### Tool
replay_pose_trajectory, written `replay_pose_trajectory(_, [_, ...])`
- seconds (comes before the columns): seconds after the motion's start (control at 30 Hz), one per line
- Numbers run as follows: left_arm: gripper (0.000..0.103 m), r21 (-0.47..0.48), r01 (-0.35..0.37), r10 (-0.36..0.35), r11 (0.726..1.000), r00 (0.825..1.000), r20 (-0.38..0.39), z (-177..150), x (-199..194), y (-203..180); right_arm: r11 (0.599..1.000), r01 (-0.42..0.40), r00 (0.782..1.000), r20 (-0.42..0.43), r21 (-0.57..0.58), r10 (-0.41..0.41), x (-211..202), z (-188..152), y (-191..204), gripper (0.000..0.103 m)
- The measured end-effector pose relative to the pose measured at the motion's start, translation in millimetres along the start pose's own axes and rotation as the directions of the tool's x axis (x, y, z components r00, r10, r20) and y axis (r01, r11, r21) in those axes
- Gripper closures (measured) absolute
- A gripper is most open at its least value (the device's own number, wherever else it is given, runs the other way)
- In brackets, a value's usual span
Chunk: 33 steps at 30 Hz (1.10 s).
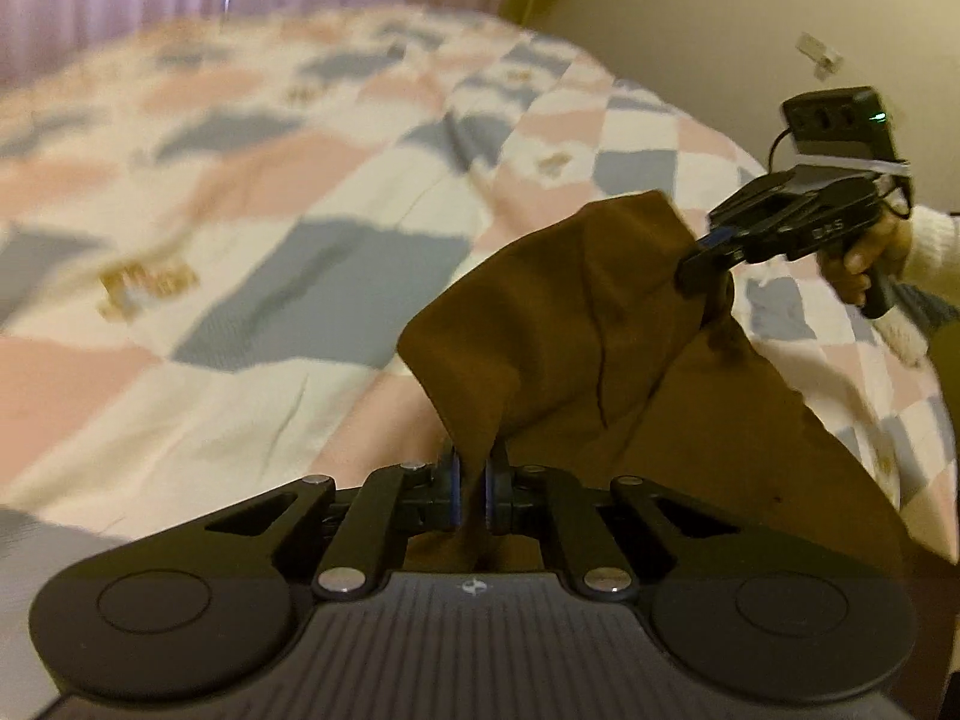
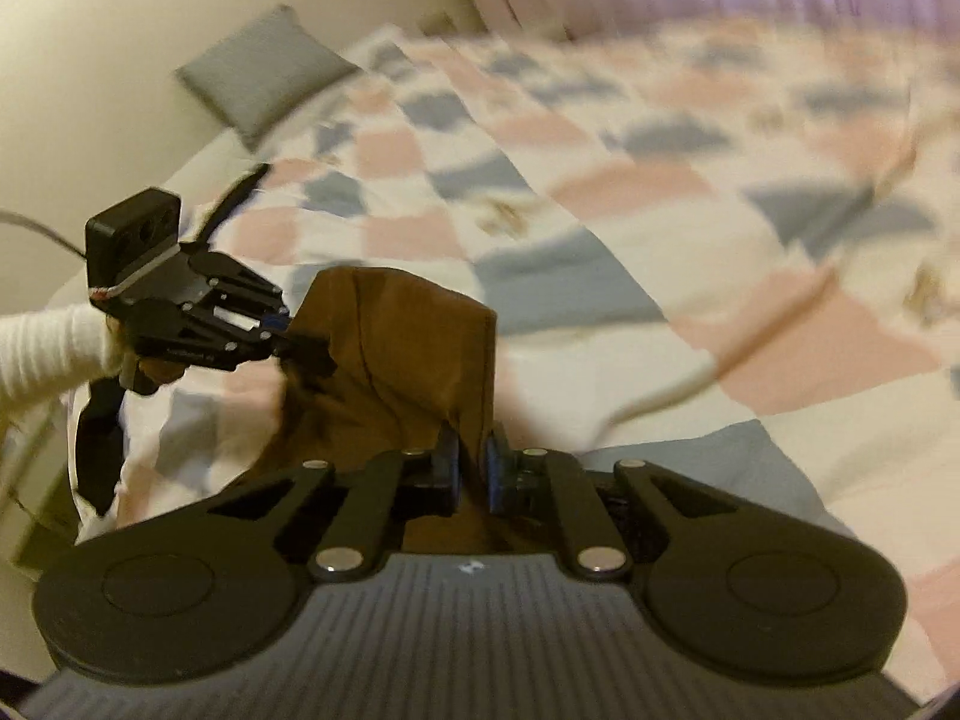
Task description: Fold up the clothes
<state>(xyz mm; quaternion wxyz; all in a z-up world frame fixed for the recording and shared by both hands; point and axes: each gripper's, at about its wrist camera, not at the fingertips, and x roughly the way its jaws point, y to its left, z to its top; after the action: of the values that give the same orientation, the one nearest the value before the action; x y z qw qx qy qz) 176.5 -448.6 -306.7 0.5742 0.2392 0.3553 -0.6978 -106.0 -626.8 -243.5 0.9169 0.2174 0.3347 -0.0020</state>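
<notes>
Brown cloth (image 1: 540,330) is clamped between the closed jaws of the left gripper (image 1: 473,492) and also of the right gripper (image 2: 471,474), each at 1 corner. The garment is held raised over the patchwork quilt (image 1: 240,276), its upper edge stretched between the 2 grippers. Beyond, a grey pillow (image 2: 264,69) is seen.

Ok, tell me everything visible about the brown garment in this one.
The brown garment is plain, matte woven-looking cloth, with no print showing. It is lifted above the checked bedspread, bunched and creased, pinched at two spots: the left hand-held gripper is shut on one edge, the right hand-held gripper on another. The rest sags down to the bed. Its type cannot be told.
</notes>
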Motion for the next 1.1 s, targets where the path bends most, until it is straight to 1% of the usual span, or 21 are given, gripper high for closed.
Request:
replay_pose_trajectory(0.1, [0.098, 0.062, -0.089, 0.085, 0.994, 0.994, 0.075, -22.6, -56.4, -56.2, 0.997, 0.029, 0.997, 0.071, -0.074, -0.024, -57.4, -37.4, 65.8, 0.095])
replay_pose_trajectory(0.23, [0.097, 0.061, -0.175, 0.166, 0.983, 0.978, 0.127, -76.5, -119.6, -148.2, 0.98, 0.06, 0.992, 0.122, -0.191, -0.037, -121.9, -110.4, 149.6, 0.096])
replay_pose_trajectory(0.3, [0.095, 0.069, -0.224, 0.216, 0.972, 0.97, 0.115, -117.3, -141.0, -199.9, 0.962, 0.086, 0.992, 0.109, -0.261, -0.06, -136.6, -158.0, 184.8, 0.096])
replay_pose_trajectory(0.37, [0.089, 0.047, -0.248, 0.244, 0.968, 0.967, 0.08, -158.0, -148.9, -242.0, 0.938, 0.117, 0.993, 0.042, -0.326, -0.109, -136.7, -208.8, 211.0, 0.095])
replay_pose_trajectory(0.4, [0.087, 0.033, -0.253, 0.251, 0.967, 0.966, 0.053, -180.3, -148.2, -260.4, 0.926, 0.137, 0.988, -0.017, -0.352, -0.152, -129.8, -234.3, 219.3, 0.093])
replay_pose_trajectory(0.43, [0.083, 0.025, -0.257, 0.257, 0.966, 0.966, 0.02, -206.3, -145.0, -278.5, 0.913, 0.154, 0.978, -0.074, -0.378, -0.196, -122.9, -259.8, 227.5, 0.084])
replay_pose_trajectory(0.5, [0.079, 0.015, -0.267, 0.267, 0.964, 0.962, -0.056, -252.2, -136.3, -305.7, 0.898, 0.171, 0.956, -0.151, -0.406, -0.251, -115.6, -298.8, 239.9, 0.082])
replay_pose_trajectory(0.57, [0.079, -0.004, -0.27, 0.268, 0.963, 0.956, -0.12, -291.9, -131.9, -322.9, 0.892, 0.197, 0.946, -0.159, -0.407, -0.282, -117.8, -321.8, 249.4, 0.081])
replay_pose_trajectory(0.6, [0.079, -0.021, -0.271, 0.266, 0.962, 0.955, -0.132, -307.7, -133.1, -328.0, 0.883, 0.226, 0.943, -0.136, -0.412, -0.304, -120.5, -325.9, 254.1, 0.079])
replay_pose_trajectory(0.63, [0.078, -0.045, -0.272, 0.265, 0.961, 0.957, -0.114, -317.5, -138.0, -329.3, 0.869, 0.251, 0.939, -0.11, -0.426, -0.326, -122.8, -327.3, 259.0, 0.075])
replay_pose_trajectory(0.67, [0.077, -0.062, -0.276, 0.27, 0.959, 0.958, -0.093, -324.7, -143.5, -330.1, 0.847, 0.275, 0.934, -0.081, -0.454, -0.347, -123.1, -327.0, 263.8, 0.068])
replay_pose_trajectory(0.73, [0.076, -0.018, -0.308, 0.307, 0.951, 0.951, -0.039, -324.8, -150.4, -328.9, 0.784, 0.315, 0.924, -0.017, -0.534, -0.383, -118.0, -325.6, 272.3, 0.066])
replay_pose_trajectory(0.8, [0.072, 0.079, -0.34, 0.339, 0.937, 0.94, 0.033, -318.7, -150.2, -325.2, 0.694, 0.342, 0.91, 0.039, -0.633, -0.412, -111.0, -330.0, 278.5, 0.061])
replay_pose_trajectory(0.83, [0.067, 0.138, -0.356, 0.35, 0.924, 0.934, 0.069, -315.3, -147.7, -323.7, 0.64, 0.355, 0.901, 0.068, -0.681, -0.428, -106.9, -334.9, 280.0, 0.06])
replay_pose_trajectory(0.87, [0.061, 0.204, -0.373, 0.361, 0.905, 0.928, 0.098, -312.8, -142.7, -323.7, 0.586, 0.366, 0.89, 0.09, -0.723, -0.446, -101.8, -340.4, 280.2, 0.06])
replay_pose_trajectory(0.9, [0.06, 0.268, -0.39, 0.369, 0.881, 0.921, 0.128, -310.4, -137.8, -323.8, 0.535, 0.378, 0.879, 0.11, -0.756, -0.465, -97.6, -346.6, 280.7, 0.06])
replay_pose_trajectory(0.93, [0.06, 0.339, -0.41, 0.38, 0.847, 0.912, 0.154, -309.4, -131.2, -325.3, 0.488, 0.39, 0.869, 0.137, -0.781, -0.476, -93.6, -352.8, 280.5, 0.06])
replay_pose_trajectory(0.97, [0.06, 0.429, -0.43, 0.394, 0.795, 0.902, 0.174, -312.4, -121.7, -330.0, 0.44, 0.402, 0.859, 0.164, -0.803, -0.485, -89.5, -358.9, 280.2, 0.06])
replay_pose_trajectory(1.03, [0.06, 0.598, -0.448, 0.406, 0.665, 0.888, 0.215, -323.9, -103.9, -341.5, 0.346, 0.422, 0.839, 0.215, -0.838, -0.5, -81.6, -370.0, 279.7, 0.06])
replay_pose_trajectory(1.07, [0.06, 0.66, -0.455, 0.408, 0.598, 0.881, 0.238, -331.5, -97.3, -345.9, 0.33, 0.429, 0.831, 0.225, -0.841, -0.509, -78.1, -370.8, 279.5, 0.06])
replay_pose_trajectory(1.1, [0.061, 0.697, -0.467, 0.417, 0.544, 0.871, 0.258, -337.4, -92.1, -349.1, 0.314, 0.435, 0.824, 0.232, -0.844, -0.518, -74.6, -371.0, 279.4, 0.06])
